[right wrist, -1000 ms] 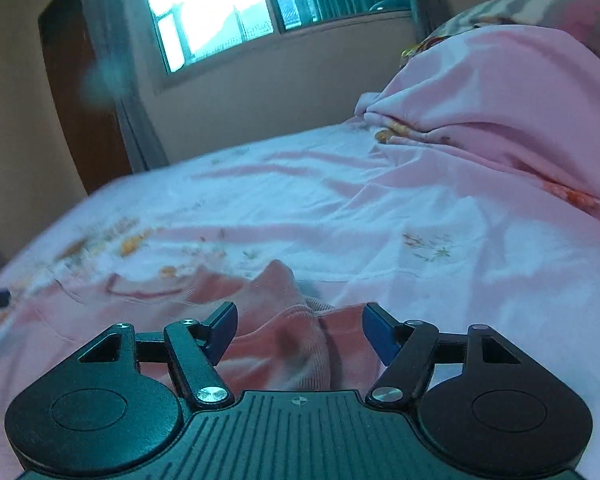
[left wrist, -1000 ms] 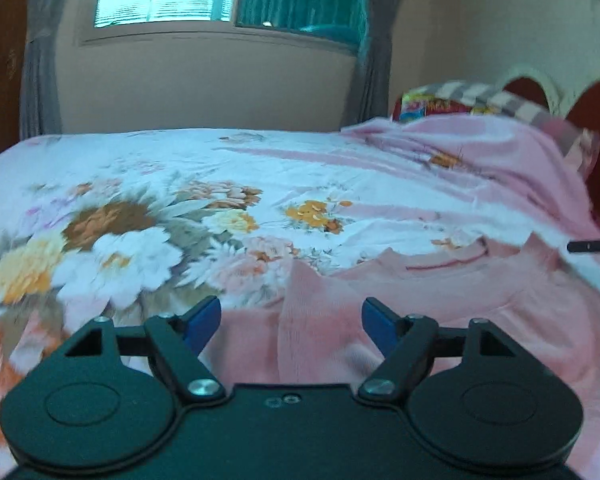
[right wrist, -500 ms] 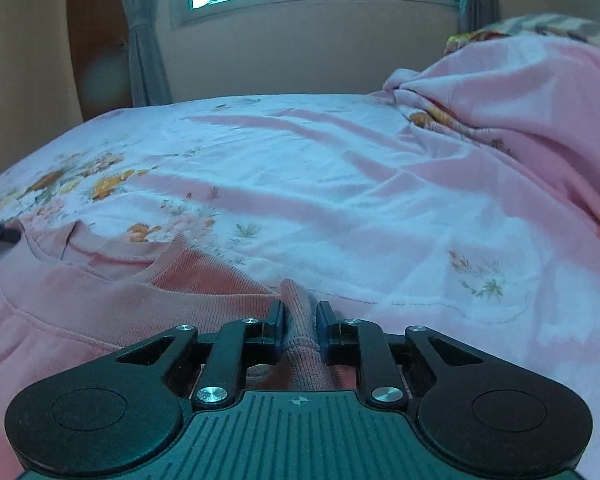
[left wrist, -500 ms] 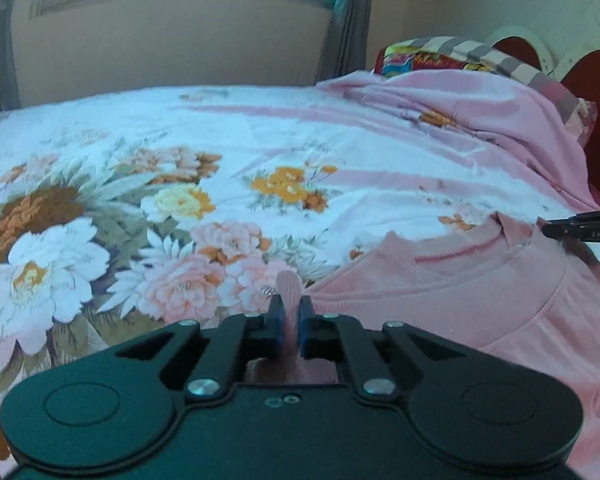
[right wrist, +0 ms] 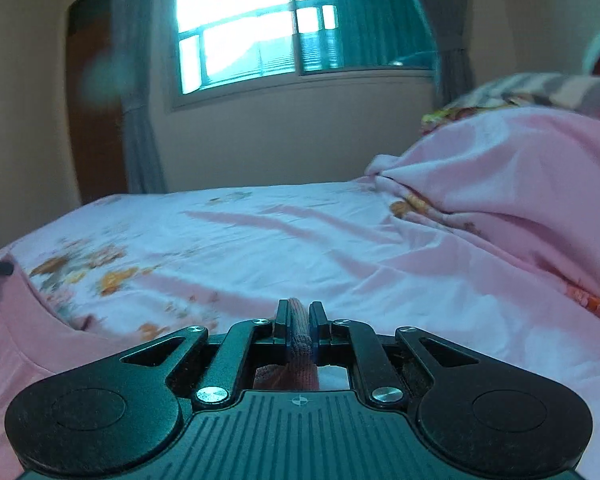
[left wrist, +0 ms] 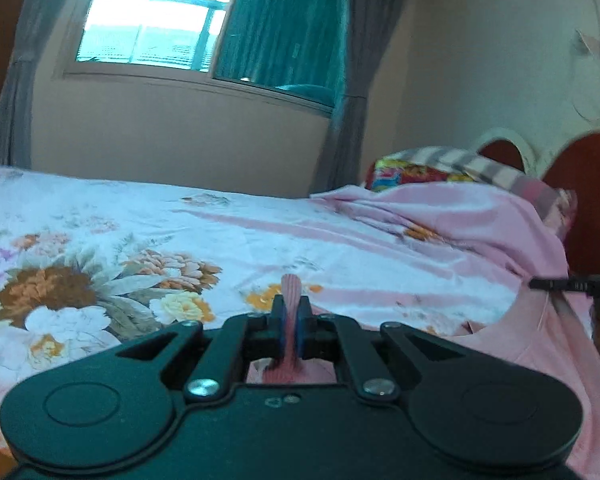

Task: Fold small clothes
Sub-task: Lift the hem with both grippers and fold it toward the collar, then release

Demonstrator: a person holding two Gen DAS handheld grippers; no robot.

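We are in a home bedroom: a bed [left wrist: 228,232] spread with a flower-printed sheet fills the view. Behind the bed a window [left wrist: 204,28] sits between grey curtains [left wrist: 352,80], and at its right end lie pillows [left wrist: 440,168] against a red headboard [left wrist: 584,184].

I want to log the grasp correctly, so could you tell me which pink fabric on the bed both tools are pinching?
The salmon-pink knit shirt, clamped by the left tool and the right tool; the paler pink blanket lies bunched, untouched.
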